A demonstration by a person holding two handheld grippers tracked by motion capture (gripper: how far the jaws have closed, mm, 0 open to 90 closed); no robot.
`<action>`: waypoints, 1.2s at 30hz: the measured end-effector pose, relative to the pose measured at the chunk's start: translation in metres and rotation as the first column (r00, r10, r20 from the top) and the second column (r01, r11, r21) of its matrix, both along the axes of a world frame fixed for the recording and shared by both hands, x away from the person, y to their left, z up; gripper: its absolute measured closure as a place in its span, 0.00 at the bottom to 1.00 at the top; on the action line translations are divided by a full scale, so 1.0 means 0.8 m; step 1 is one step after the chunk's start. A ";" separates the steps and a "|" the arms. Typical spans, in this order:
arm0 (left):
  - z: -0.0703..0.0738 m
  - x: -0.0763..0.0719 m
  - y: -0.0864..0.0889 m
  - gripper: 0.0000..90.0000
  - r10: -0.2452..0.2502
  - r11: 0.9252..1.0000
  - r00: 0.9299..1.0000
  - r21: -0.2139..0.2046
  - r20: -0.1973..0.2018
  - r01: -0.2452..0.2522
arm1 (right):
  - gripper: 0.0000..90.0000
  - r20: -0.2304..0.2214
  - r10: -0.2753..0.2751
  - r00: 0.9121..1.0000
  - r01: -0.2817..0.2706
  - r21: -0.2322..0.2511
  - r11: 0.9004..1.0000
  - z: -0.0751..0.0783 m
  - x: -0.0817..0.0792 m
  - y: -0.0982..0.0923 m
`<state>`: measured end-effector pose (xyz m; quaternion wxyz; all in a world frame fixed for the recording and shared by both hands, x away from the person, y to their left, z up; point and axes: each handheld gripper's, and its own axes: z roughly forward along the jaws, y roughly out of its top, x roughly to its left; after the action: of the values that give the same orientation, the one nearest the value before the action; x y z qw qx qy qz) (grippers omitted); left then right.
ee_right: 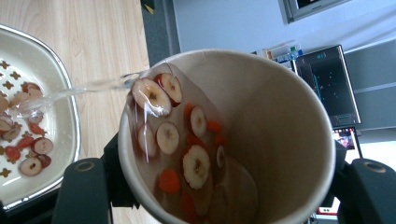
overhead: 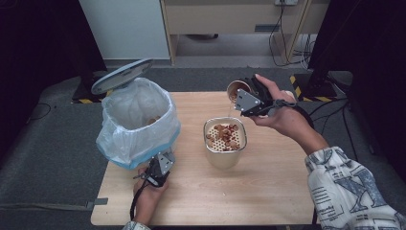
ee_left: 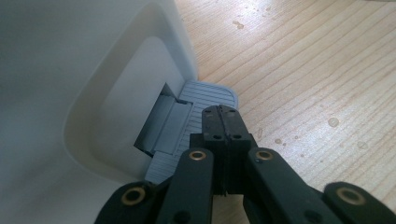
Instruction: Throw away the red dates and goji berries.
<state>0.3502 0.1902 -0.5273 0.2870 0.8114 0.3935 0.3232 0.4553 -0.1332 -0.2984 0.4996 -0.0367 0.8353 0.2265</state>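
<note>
no readable text, label or number anywhere

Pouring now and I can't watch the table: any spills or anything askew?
Small water droplets dot the wooden table beside the bin's pedal. Otherwise the stream from the tilted paper cup lands inside the strainer container, with fruit slices caught on it. The bin lid stands open.
</note>
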 end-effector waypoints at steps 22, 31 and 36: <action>0.000 0.000 0.000 1.00 0.001 1.000 1.000 -0.004 0.001 -0.001 | 0.35 -0.001 -0.006 1.000 0.006 0.005 1.000 0.006 0.000 -0.005; 0.000 0.000 0.000 1.00 0.002 1.000 1.000 -0.002 -0.001 -0.002 | 0.35 0.040 -0.004 0.999 0.006 -0.048 0.999 0.008 -0.003 -0.003; 0.000 0.000 0.000 1.00 0.002 1.000 1.000 -0.003 -0.001 -0.002 | 0.35 0.057 0.002 0.998 0.003 -0.088 0.996 0.007 -0.005 0.000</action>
<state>0.3503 0.1902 -0.5272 0.2877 0.8107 0.3950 0.3225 0.4514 -0.1333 -0.2927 0.5210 -0.0650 0.8300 0.1883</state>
